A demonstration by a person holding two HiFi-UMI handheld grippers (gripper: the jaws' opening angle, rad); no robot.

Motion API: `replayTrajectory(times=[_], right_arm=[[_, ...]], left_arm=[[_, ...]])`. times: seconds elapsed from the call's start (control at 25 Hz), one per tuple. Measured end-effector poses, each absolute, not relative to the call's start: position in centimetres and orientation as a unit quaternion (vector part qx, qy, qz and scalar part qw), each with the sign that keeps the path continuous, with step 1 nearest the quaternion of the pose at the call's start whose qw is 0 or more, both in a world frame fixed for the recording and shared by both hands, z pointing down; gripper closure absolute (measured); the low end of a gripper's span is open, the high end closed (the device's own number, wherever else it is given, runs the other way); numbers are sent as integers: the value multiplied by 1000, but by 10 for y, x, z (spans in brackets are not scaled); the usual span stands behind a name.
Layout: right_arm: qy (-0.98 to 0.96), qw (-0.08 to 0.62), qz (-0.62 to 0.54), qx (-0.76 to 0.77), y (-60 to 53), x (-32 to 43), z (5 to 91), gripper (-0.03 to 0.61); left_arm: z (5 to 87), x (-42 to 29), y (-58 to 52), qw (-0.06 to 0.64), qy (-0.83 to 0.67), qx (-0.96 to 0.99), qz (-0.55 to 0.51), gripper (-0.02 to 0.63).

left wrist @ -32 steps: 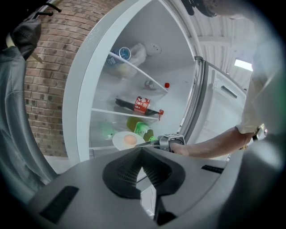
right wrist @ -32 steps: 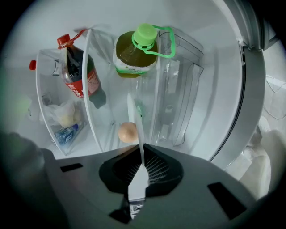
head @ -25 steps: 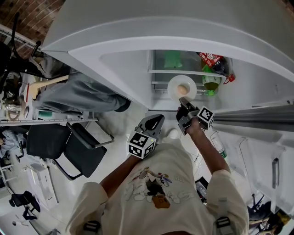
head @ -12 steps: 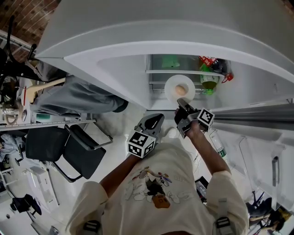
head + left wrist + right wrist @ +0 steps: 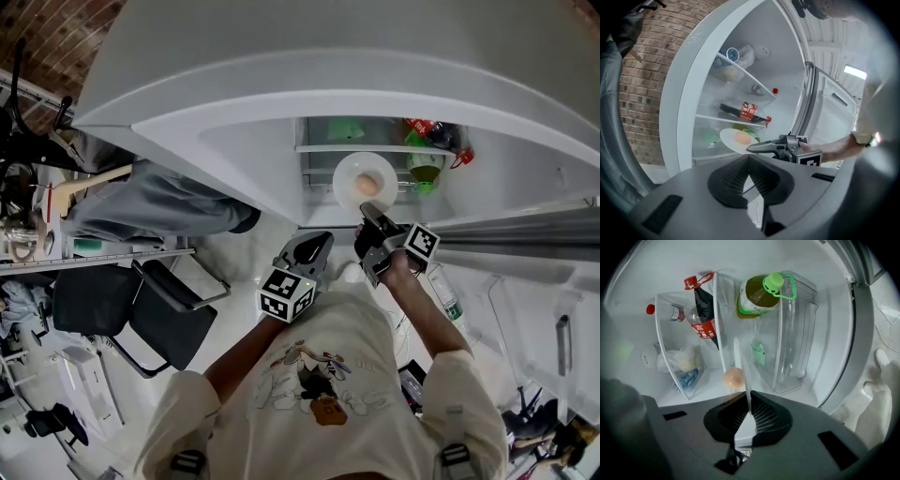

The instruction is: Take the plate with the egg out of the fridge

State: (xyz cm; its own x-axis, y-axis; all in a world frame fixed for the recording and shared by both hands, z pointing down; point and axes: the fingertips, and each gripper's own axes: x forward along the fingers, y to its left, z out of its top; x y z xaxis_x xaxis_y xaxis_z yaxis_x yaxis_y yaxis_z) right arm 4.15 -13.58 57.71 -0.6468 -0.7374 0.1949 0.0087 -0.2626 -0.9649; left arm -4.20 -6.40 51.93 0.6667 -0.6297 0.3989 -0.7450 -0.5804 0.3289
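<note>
A: Where is the plate (image 5: 364, 180)?

B: At the mouth of the open fridge (image 5: 234, 122), in front of the shelves. It sits just under the shelf (image 5: 731, 121) that bears the cola bottle (image 5: 704, 310). It is round, white, smooth and thin. In the right gripper view it shows edge-on, as a narrow white strip.

A: And the egg (image 5: 370, 184)?

B: It lies on the plate near the middle: oval, pale brown, with a matt shell.

A: What holds the plate?

B: The right tongs (image 5: 368, 210). Their dark ribbed pads are closed on the plate's near rim, one on each face, and the rest of the plate juts toward the fridge. I cannot tell whether its far rim rests on anything.

A: The left tongs (image 5: 319, 246)?

B: Closed tip to tip with nothing between them. They are held back from the fridge, beside the right tongs and a little behind them.

A: What else is in there?

B: The cola bottle, dark with a red cap and red label, lies on its side on its shelf. Behind the plate, under that shelf, is an oil bottle (image 5: 759, 294) of clear plastic, yellow-green inside, with a green cap and loop handle. Near it is a clear plastic drawer (image 5: 792, 338) with rounded corners. The fridge's walls are plain glossy white.
</note>
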Motion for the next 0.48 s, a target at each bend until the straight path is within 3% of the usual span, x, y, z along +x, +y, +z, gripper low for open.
replayTrajectory(times=[0.48], right_arm=[[550, 274, -720, -323, -126, 47, 552, 556]], left_arm=[[517, -39, -65, 239, -384, 884, 119, 604]])
